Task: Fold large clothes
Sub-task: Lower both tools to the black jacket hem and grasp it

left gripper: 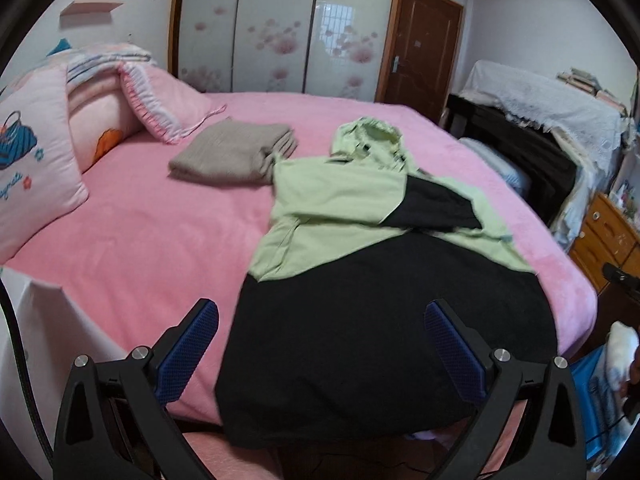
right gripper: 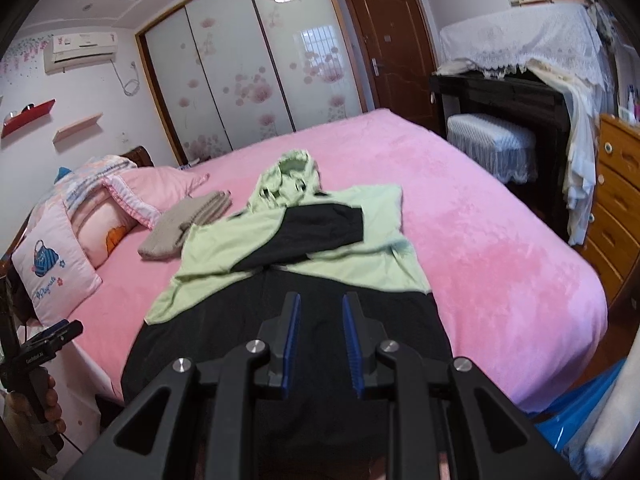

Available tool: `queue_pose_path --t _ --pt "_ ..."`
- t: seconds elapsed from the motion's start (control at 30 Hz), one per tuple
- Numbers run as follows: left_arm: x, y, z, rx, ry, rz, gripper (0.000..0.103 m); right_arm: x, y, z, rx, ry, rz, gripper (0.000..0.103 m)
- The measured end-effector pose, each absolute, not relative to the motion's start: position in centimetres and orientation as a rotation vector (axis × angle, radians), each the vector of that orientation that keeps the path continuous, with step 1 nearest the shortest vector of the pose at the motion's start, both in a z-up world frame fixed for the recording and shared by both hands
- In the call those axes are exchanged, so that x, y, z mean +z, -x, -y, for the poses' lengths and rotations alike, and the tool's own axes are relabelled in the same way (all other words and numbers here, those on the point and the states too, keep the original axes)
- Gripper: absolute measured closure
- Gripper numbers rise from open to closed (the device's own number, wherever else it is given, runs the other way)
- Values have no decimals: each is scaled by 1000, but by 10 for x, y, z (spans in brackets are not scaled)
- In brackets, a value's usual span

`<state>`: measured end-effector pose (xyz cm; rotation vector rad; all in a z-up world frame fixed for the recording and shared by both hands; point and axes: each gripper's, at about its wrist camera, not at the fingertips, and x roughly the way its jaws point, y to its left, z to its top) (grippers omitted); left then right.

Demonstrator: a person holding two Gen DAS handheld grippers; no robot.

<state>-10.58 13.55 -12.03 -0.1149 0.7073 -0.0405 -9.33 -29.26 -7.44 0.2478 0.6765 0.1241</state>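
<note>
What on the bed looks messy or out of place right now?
Only the green and black hoodie: it lies half folded, sleeves crossed over the chest, its black hem hanging off the edge of the pink bed. The grey folded garment beside the pillows looks tidy. Nothing appears spilled or damaged.

A plush pink blanket [right gripper: 480,240] is covering the bed; the hoodie [right gripper: 320,248] is looking like soft matt cloth. Glossy wardrobe doors [right gripper: 240,72] are reflecting light, beside a varnished wooden door [right gripper: 392,48].

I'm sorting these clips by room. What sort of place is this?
A home bedroom, most likely: a bed with a pink cover, pillows at its head, and a sliding-door wardrobe behind.
</note>
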Motion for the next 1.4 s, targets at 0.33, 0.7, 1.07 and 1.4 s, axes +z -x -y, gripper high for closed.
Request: queue_pose_path --t 0.33,0.7,1.07,1.4 --pt "-203 99 -170 -26 141 -907 1 -147 96 324 54 -176 -881 81" --pt "-260 81 -194 -22 213 -1050 1 -212 92 368 22 -211 -1041 77" --pt "-293 70 -202 -69 297 -1100 12 -250 85 383 36 -260 -1122 68" --pt "-293 78 -209 -90 301 -1092 42 -265 77 385 60 -314 -1145 66"
